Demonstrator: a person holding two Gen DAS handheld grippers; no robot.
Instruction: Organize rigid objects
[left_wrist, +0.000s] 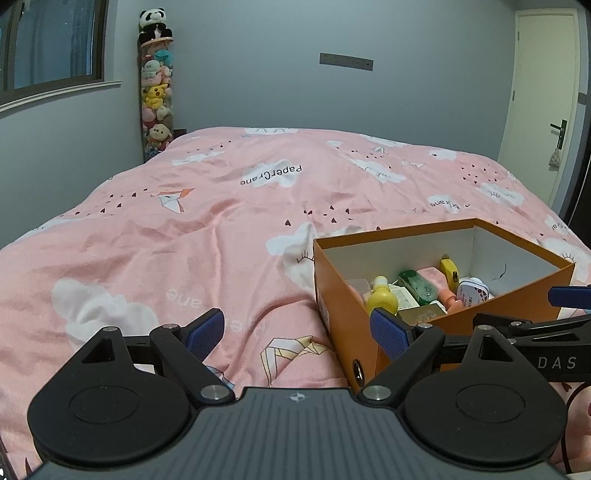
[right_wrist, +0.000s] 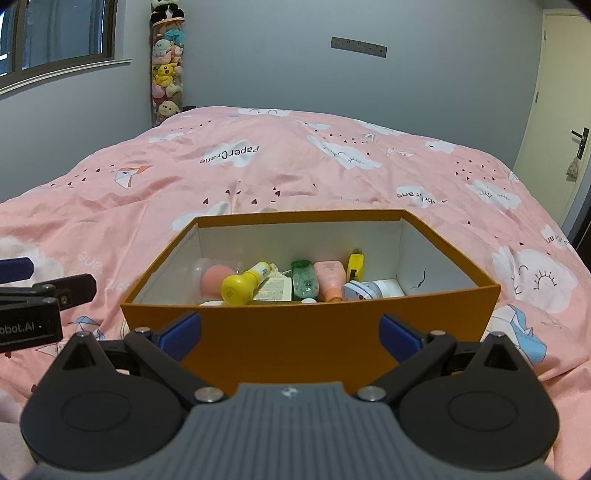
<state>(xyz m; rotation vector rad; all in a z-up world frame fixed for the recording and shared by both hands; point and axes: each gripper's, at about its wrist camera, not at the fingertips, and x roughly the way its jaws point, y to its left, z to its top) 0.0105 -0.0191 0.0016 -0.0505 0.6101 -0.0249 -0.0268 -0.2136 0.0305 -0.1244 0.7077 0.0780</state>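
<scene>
Straight ahead of the right gripper (right_wrist: 290, 332) sits an orange box (right_wrist: 295, 339) on a pink bedspread (right_wrist: 258, 166), its near wall just beyond the blue fingertips (right_wrist: 183, 328). Both jaws stand wide apart with nothing between them. Inside the box, past that near wall, lies a jumble of small things: a yellow-capped bottle (right_wrist: 240, 288) toward the gripper's left, a clear cup with a pink ball (right_wrist: 214, 277) further left, a green bottle (right_wrist: 304, 282) about dead ahead, a pink tube (right_wrist: 330, 280) beside it, a yellow item (right_wrist: 355, 267) propped against the far side, and a white round tin (right_wrist: 360, 290) toward the right (several overlap, so which ones touch is hard to tell).

From the left gripper (left_wrist: 297, 328), the same box (left_wrist: 343, 295) is ahead and to the right, one corner close to the right-hand fingertip (left_wrist: 388, 332). Its jaws are also spread wide and empty, with only bedspread (left_wrist: 184, 229) straight ahead. Each gripper shows at the edge of the other's view, side by side.
</scene>
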